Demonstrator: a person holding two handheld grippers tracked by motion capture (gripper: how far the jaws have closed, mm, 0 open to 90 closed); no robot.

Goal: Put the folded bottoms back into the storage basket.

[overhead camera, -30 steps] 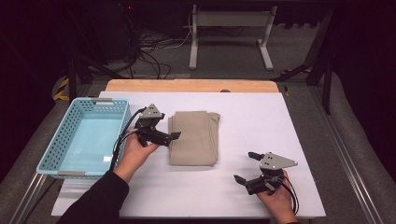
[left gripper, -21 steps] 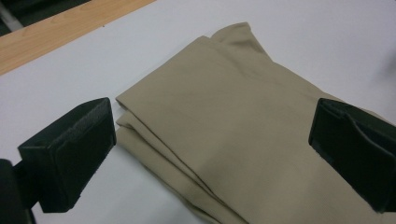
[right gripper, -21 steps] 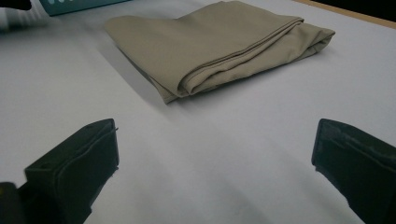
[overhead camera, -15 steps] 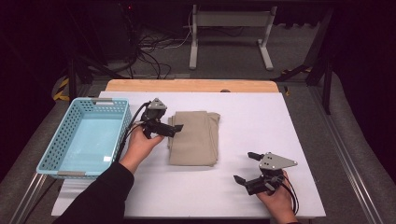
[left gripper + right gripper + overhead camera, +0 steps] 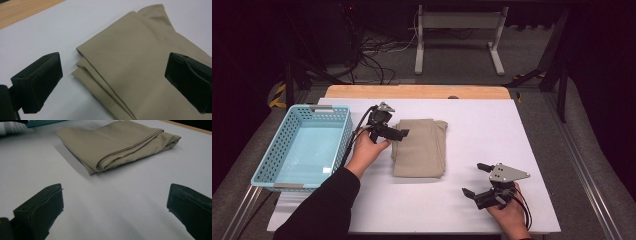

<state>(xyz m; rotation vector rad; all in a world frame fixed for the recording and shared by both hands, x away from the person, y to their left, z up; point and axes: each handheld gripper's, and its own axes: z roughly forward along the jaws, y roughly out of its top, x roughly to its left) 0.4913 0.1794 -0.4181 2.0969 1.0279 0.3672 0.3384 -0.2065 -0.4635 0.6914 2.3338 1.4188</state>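
Now one folded beige cloth (image 5: 421, 147) lies mid-frame, and one light-blue basket (image 5: 282, 150) stands at left. Two grippers: left gripper (image 5: 399, 133) at the cloth's upper-left corner, jaws apart; right gripper (image 5: 475, 180) at lower right, jaws apart too.

My white table top (image 5: 472, 130) is lit evenly from overhead and reads bright, while the floor beyond it toward twelve o'clock falls off into near-black with only faint cable outlines. In my right gripper view the folded khaki cloth (image 5: 117, 143) throws a soft, dim shadow toward seven o'clock, and my own black jaws are slightly blurred at the bottom edge. My left gripper view is sharp on the cloth's folded edges (image 5: 100, 82) and free of glare.
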